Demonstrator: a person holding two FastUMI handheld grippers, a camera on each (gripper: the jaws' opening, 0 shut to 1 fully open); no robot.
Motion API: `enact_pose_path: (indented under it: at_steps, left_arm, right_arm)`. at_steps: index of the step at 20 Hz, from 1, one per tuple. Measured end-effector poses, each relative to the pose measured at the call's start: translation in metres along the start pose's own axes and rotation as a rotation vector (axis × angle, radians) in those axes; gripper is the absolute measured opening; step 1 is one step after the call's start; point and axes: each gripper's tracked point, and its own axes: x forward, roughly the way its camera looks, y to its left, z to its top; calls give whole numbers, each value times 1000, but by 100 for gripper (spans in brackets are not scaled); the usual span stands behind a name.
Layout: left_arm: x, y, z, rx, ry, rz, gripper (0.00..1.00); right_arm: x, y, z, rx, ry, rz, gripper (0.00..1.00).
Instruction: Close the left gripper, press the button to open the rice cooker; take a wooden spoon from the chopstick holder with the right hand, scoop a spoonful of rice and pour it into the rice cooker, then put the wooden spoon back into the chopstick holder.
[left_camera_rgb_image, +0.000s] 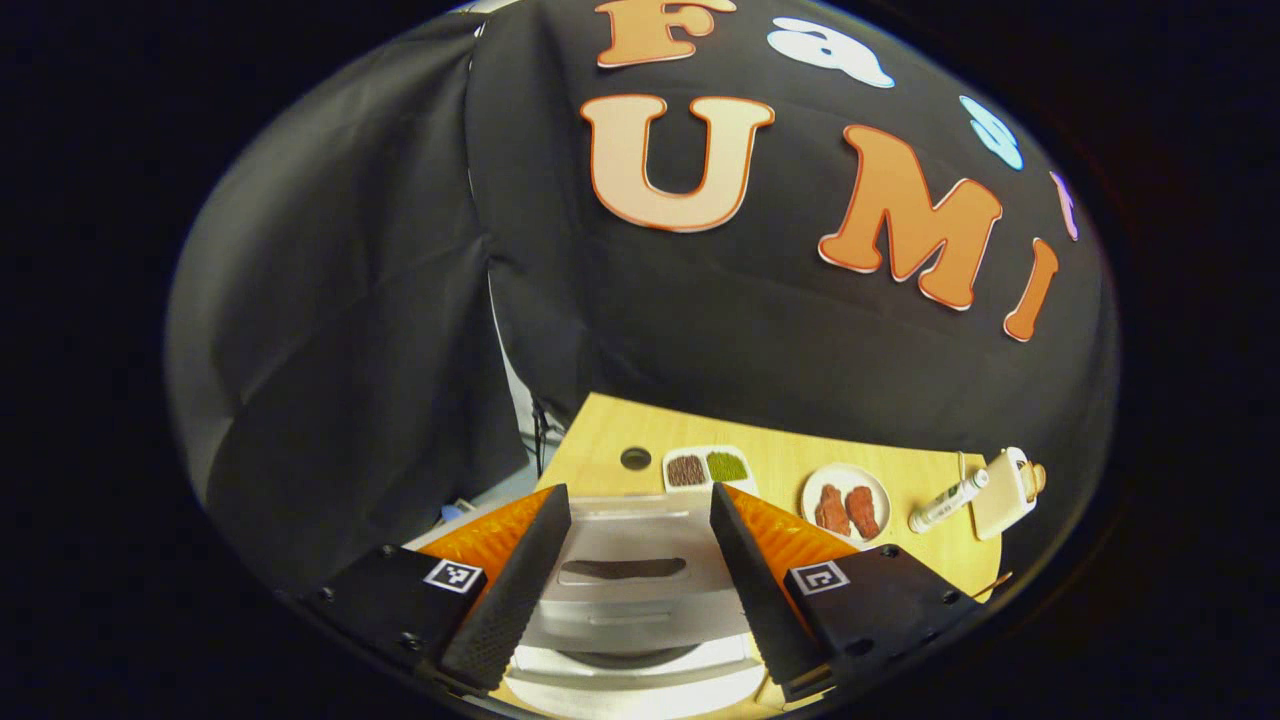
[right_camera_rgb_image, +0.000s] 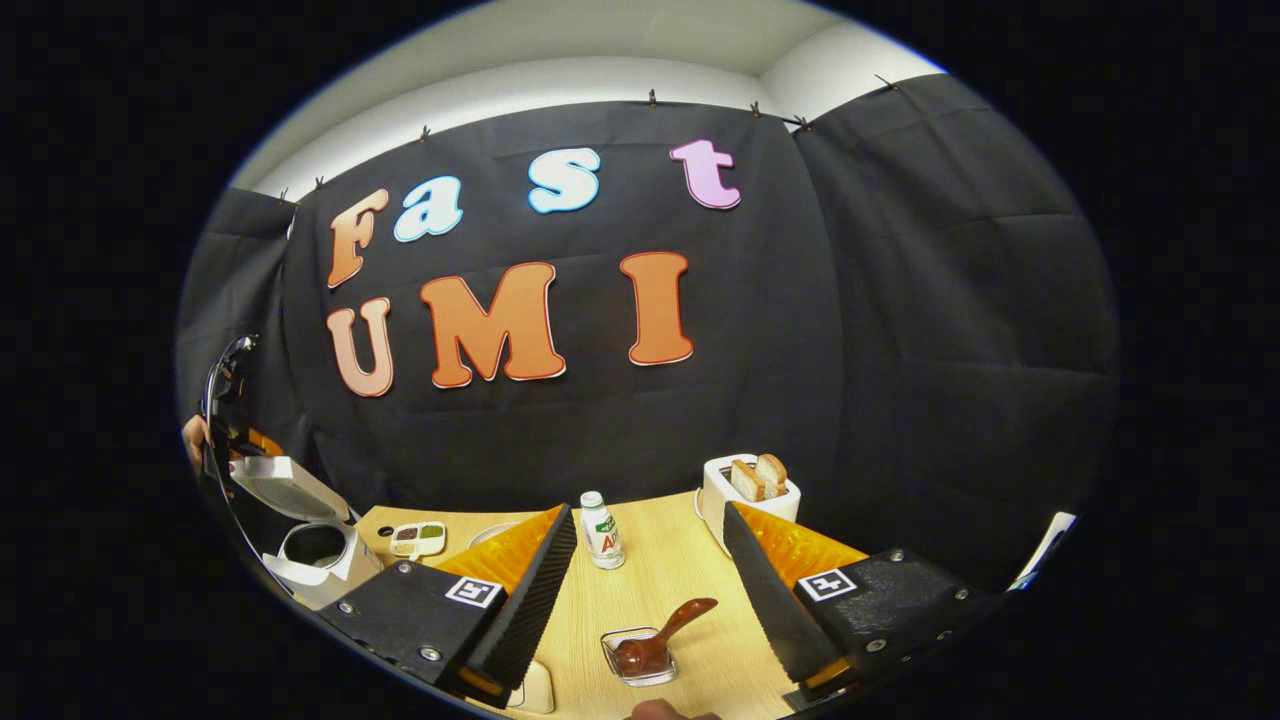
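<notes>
The white rice cooker (left_camera_rgb_image: 625, 600) sits right below my left gripper (left_camera_rgb_image: 640, 590), whose fingers stand wide apart with nothing between them. In the right gripper view the cooker (right_camera_rgb_image: 315, 550) is at the far left with its lid (right_camera_rgb_image: 288, 485) raised and the dark pot showing. A brown wooden spoon (right_camera_rgb_image: 665, 630) rests with its bowl in a small clear dish (right_camera_rgb_image: 640, 660) on the table, handle pointing up to the right. My right gripper (right_camera_rgb_image: 650, 620) hovers open above it, touching nothing.
On the wooden table (right_camera_rgb_image: 650, 560) stand a small bottle (right_camera_rgb_image: 602, 530), a white toaster with bread (right_camera_rgb_image: 750, 490) and a two-part seasoning dish (right_camera_rgb_image: 418, 538). A plate of meat (left_camera_rgb_image: 845, 505) lies behind the cooker. A hand (right_camera_rgb_image: 193, 440) shows at the left edge.
</notes>
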Motion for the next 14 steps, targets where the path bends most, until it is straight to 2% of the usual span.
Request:
enact_pose_path:
  at_steps: [1,2,3,5,6,7,8,11,14]
  left_arm:
    - [-3,-3,-17,-24,28,-13,96]
    - [-6,-3,-30,-37,47,-17,99]
    - [-6,-2,-43,-50,65,-20,96]
    - [-6,-1,-68,-71,110,-14,95]
    - [-5,-3,-80,-77,130,-10,100]
    - [-5,-1,-93,-75,149,-6,95]
    - [-3,-1,-103,-70,165,0,100]
    - [7,4,-133,-39,220,31,99]
    - [16,14,-162,26,278,100,86]
  right_arm:
    - [3,2,0,2,2,13,92]
    - [5,7,0,6,8,32,92]
    - [9,12,-2,7,15,53,92]
    - [17,18,0,-8,17,79,92]
    - [18,21,2,-14,14,96,92]
    - [22,27,3,-19,13,111,92]
    - [24,33,3,-23,13,129,92]
    - [29,45,0,-40,26,166,92]
    - [32,51,-4,-46,38,185,92]
